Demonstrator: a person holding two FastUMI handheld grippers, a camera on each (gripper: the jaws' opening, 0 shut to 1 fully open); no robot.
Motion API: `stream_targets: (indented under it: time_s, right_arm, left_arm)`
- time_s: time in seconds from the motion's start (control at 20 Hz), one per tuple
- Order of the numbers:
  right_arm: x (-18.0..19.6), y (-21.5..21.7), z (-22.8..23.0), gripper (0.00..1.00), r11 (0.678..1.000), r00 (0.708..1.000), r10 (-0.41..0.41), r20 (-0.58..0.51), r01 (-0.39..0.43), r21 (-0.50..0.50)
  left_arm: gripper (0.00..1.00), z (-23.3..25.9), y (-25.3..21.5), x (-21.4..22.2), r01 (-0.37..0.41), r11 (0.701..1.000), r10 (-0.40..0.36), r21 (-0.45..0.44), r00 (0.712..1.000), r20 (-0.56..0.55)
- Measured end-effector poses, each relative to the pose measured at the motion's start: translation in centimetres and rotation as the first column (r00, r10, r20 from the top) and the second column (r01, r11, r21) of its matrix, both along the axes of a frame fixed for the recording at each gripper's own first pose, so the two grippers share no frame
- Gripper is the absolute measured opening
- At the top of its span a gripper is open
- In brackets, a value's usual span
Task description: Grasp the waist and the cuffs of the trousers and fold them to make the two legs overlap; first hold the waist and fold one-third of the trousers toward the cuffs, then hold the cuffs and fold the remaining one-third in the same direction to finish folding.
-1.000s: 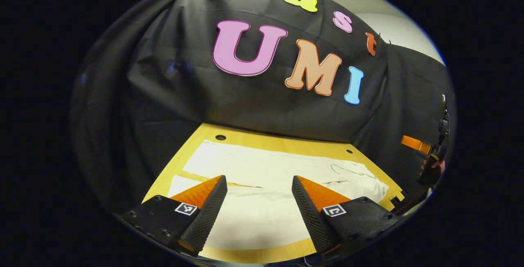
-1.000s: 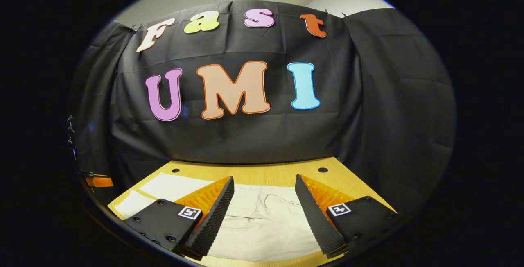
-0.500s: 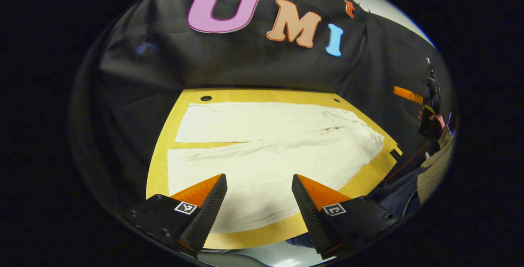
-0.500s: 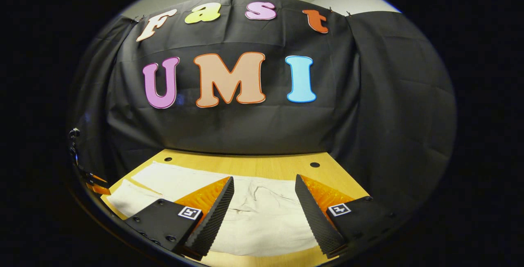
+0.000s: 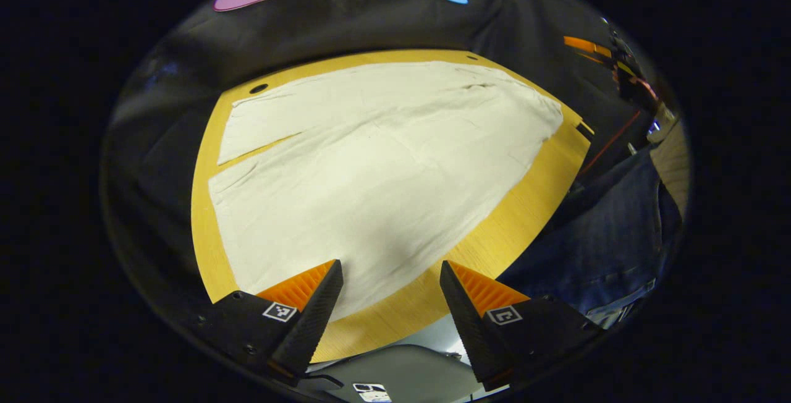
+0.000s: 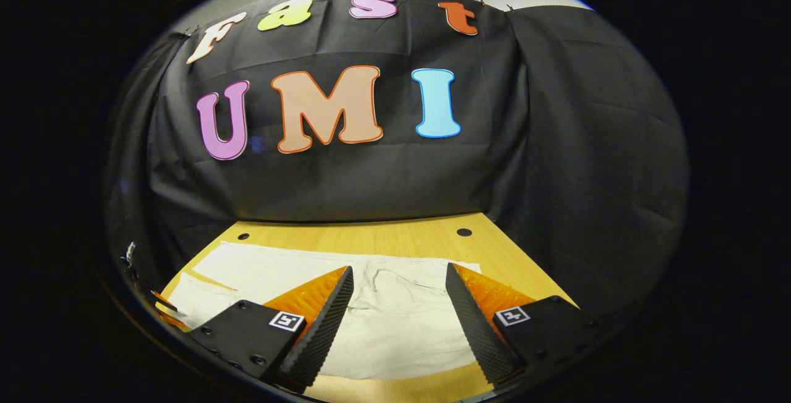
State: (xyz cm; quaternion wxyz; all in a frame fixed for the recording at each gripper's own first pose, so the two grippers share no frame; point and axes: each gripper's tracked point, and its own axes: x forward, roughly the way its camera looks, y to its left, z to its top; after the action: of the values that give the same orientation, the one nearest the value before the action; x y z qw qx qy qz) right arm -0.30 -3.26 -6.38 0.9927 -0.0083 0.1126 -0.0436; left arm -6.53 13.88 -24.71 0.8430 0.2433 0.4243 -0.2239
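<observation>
Trousers (image 5: pixel 377 168) flat — both claws gaping above

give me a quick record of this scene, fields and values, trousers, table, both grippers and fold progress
trousers: pale, spread flat, legs side by side with a narrow gap toward the cuffs
table: wooden, holes near its far edge
left gripper: open, above the table's near edge, holding nothing
right gripper: open, above the trousers, holding nothing
fold progress: none yet, legs not overlapped
backdrop: black cloth
person: trouser leg beside the table
</observation>
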Motion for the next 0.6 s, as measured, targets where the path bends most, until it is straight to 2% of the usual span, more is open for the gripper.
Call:
stream_targets:
  time_s: [0.3, 0.55, 0.6]
  right_arm:
    - [-0.5, -0.8, -0.7, 0.96, 1.0, 1.0, -0.021, -0.022, 0.021, -0.005]
    - [-0.8, -1.3, -1.5, 0.96, 0.999, 0.998, -0.039, -0.041, 0.039, -0.021]
    - [-0.9, -1.5, -1.5, 0.92, 0.999, 0.998, -0.042, -0.042, 0.041, -0.023]
  left_arm:
    - [0.92, -1.5, 1.8, -0.8, 0.092, 0.986, -0.081, 0.136, 0.993, -0.09]
    - [0.82, -1.5, 2.8, -0.4, 0.14, 0.971, -0.114, 0.192, 0.983, -0.141]
    - [0.81, -1.5, 2.9, -0.4, 0.146, 0.968, -0.117, 0.202, 0.982, -0.147]
